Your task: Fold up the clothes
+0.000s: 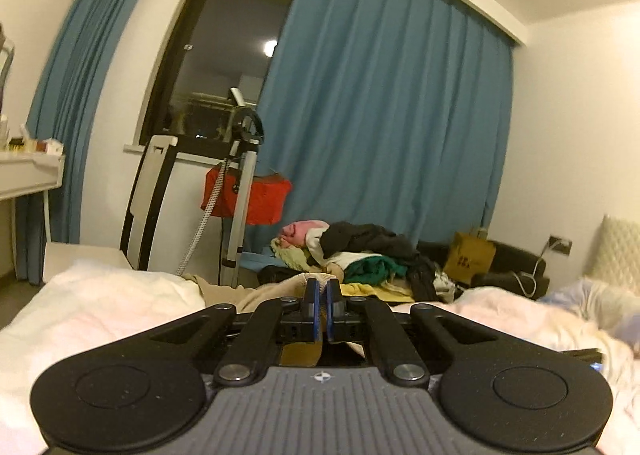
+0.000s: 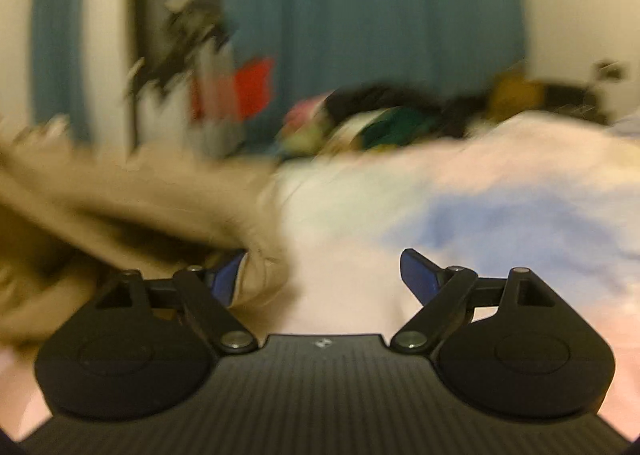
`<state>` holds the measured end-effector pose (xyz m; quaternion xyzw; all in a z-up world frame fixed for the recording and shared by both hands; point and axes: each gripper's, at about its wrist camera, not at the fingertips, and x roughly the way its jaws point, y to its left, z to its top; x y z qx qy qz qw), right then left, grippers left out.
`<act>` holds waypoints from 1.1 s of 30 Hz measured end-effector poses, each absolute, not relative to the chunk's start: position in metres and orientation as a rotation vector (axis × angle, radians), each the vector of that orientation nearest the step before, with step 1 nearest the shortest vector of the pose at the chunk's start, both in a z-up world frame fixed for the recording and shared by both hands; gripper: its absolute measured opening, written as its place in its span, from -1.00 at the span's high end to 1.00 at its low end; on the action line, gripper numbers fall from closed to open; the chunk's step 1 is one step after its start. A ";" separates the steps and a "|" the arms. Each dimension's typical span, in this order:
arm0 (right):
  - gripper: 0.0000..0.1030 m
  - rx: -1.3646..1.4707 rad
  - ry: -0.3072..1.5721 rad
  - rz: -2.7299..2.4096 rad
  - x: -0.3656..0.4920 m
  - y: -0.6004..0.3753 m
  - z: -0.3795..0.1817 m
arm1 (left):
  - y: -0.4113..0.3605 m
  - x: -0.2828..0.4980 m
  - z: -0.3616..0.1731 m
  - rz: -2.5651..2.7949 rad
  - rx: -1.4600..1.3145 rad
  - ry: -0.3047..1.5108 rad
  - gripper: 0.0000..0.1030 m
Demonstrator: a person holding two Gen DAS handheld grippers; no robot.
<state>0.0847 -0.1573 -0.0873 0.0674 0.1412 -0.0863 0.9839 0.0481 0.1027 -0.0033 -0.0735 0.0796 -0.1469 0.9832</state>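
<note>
Left wrist view: the left tongs (image 1: pixel 321 295) are pressed together, pinching a fold of tan cloth garment (image 1: pixel 256 295) above the pale pink bed cover (image 1: pixel 112 307). Right wrist view, blurred: the right tongs (image 2: pixel 322 275) stand spread, the garment (image 2: pixel 140 199) lying against the left blue pad (image 2: pixel 226 275).

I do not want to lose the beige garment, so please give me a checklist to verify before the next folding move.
1. Left tongs shut on the beige garment: ok, fabric shows between the closed pads.
2. Right tongs free: ok, open wide; the cloth lies at the left pad, not pinched.
3. How the garment lies and hangs: cannot tell, the right view is blurred.
4. Free space on the bed cover for laying it flat: ok, bare cover ahead of the right tongs.
5. Pile of clothes apart from the garment: cannot tell, they overlap in the left view.
</note>
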 end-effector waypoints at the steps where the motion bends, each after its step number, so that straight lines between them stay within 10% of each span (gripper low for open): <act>1: -0.64 0.150 0.230 -0.184 0.078 -0.162 -0.081 | 0.103 0.048 -0.003 -0.296 -0.146 0.158 0.93; 8: -0.65 0.262 0.040 -0.192 0.040 -0.183 -0.068 | 0.102 0.045 -0.003 -0.303 -0.136 0.145 0.93; 17: -0.64 0.205 0.423 0.008 0.092 -0.176 -0.111 | 0.104 0.047 -0.010 -0.243 -0.096 0.237 0.93; 20: -0.26 0.179 0.400 0.061 0.095 -0.169 -0.109 | 0.109 0.052 -0.016 -0.196 -0.084 0.308 0.93; 24: 0.73 0.162 0.346 0.107 0.087 -0.162 -0.102 | 0.110 0.062 -0.023 -0.131 -0.056 0.395 0.90; 33: 0.76 0.213 0.206 0.210 0.079 -0.156 -0.066 | 0.094 0.066 -0.024 -0.064 0.065 0.436 0.01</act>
